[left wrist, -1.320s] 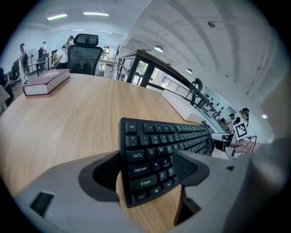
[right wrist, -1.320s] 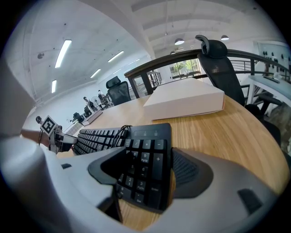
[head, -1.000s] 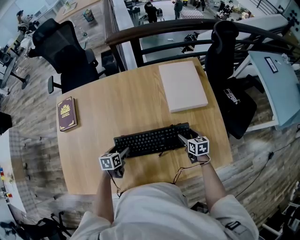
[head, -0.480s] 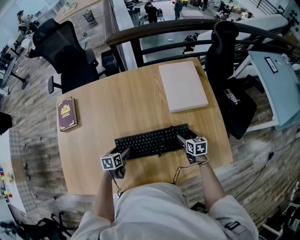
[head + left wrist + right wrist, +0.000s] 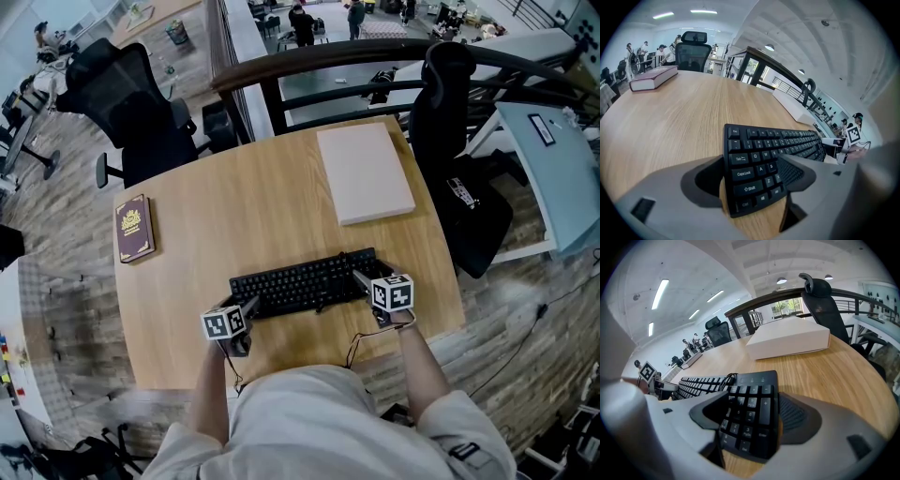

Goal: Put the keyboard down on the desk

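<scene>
- Bench: light wood with rounded corners. Only the head view takes in the whole top.
- Keyboard: black, full-size with a number pad. It lies keys up and flat on the bench near the front edge, long side across, just ahead of the person.
- Box: white and flat, on the far right of the bench, well apart from the keyboard. The right tool view shows its thick side wall, which the head view does not.
- Book: dark red and closed, near the left edge. The left tool view shows its pale page edge.
- Forearms: both reach forward from the body, one to each end of the keyboard.
- Left tool: slants down at the keyboard's left end, marker cube on top. Its own view shows the jaws spread with the Caps Lock and Shift corner between them. Bare wood shows between one jaw and the keyboard's edge. The other jaw sits over the keys; contact there is unclear.
- Right tool: slants down at the right end. Its jaws are spread wide and have just been opening, with the number pad between them. A sliver of wood shows beside one pad.
- Cable: a black loop at the keyboard's back edge, plain only in the right tool view.
</scene>
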Demonstrator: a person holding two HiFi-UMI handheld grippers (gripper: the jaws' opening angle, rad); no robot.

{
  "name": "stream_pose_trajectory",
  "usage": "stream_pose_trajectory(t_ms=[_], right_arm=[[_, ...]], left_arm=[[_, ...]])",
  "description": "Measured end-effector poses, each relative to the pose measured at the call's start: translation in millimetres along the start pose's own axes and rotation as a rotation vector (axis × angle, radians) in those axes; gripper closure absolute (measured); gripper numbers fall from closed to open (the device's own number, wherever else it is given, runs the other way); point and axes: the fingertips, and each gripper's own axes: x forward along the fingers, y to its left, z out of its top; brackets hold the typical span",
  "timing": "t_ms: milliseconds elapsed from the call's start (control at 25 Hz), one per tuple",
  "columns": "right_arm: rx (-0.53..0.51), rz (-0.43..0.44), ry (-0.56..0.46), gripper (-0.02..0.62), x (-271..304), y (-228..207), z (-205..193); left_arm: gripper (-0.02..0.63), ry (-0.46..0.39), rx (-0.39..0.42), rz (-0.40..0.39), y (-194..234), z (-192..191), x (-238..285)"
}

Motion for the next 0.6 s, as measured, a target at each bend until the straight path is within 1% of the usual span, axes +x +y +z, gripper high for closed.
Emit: stream_pose_trajectory(t_ms=[280,400,480,600], right_arm=[[0.001,0.001,0.004,0.272,0.4,0.5,-1.5],[-0.007,0.008,0.019,0.259,0.8,2.5,-3.4],[-0.015,0.012,0.025,0.258,-0.2,3.1,-2.7],[-0.041,-0.011,-0.003,0.258,-8.1,-0.7,3.4]], left_arm=[[0.236,0.006,-0.011,0.002,1.0,-2.7,0.3],[0.236,0.008,-0.018,-0.002,1.9,-3.8,0.2],[0.236,0.005,-0.010,0.005,2.2,-3.3,-1.4],[0.236,-0.023,0.021,0.034,3.8,3.3,-9.1]])
